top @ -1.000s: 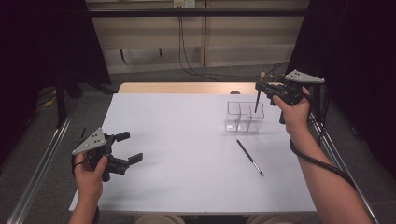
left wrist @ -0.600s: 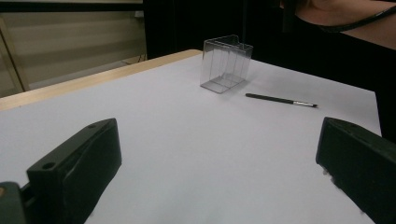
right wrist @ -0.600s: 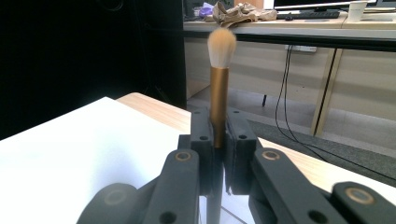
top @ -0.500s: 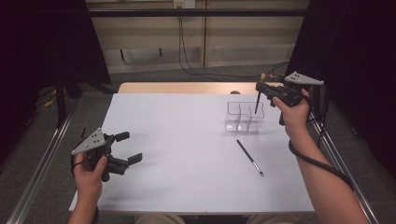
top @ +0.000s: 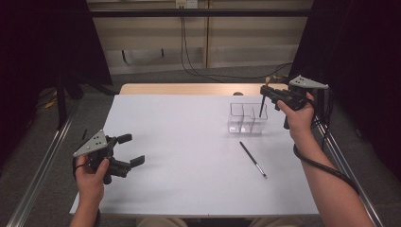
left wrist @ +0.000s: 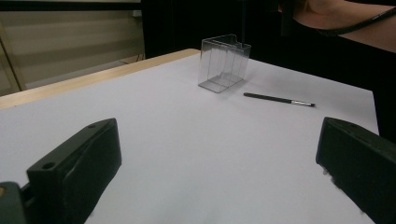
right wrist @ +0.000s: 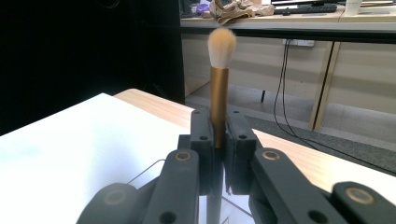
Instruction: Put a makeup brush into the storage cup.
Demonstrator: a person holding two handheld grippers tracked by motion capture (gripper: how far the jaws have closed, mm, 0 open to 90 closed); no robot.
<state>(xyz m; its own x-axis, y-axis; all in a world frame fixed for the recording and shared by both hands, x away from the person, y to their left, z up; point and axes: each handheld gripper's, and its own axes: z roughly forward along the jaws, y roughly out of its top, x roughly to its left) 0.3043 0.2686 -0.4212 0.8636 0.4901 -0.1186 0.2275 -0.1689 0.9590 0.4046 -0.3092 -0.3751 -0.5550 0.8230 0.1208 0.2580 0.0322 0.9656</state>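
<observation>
Since the earlier frames little has changed: the left gripper [top: 126, 150] stays low over the near left part of the white table [top: 189, 142], and the right gripper [top: 263, 91] has shifted only slightly above the clear organizer [top: 247, 119], its brush hanging over the same right-hand compartment. The thin brush [top: 253, 160] lying on the table has not moved.

At the left of the high view, the left gripper is held in the person's left hand [top: 90, 175] with its jaws spread wide and nothing between them; the left gripper view shows bare tabletop between the two black jaws, with the clear organizer [left wrist: 224, 63] and the thin brush [left wrist: 279, 99] farther off.

Toward the right, the clear organizer stands upright at the far right part of the table. Just in front of it the thin brush lies flat, its long axis slanting from far left to near right, its light tip pointing toward the person.

At the far right, the right gripper, in the right hand [top: 298, 116], is clamped on a makeup brush [right wrist: 218, 93]. That brush stands upright: its gold ferrule and pale bristles point up above the jaws, and its dark handle [top: 261, 106] points down into the organizer's right-hand compartment.
</observation>
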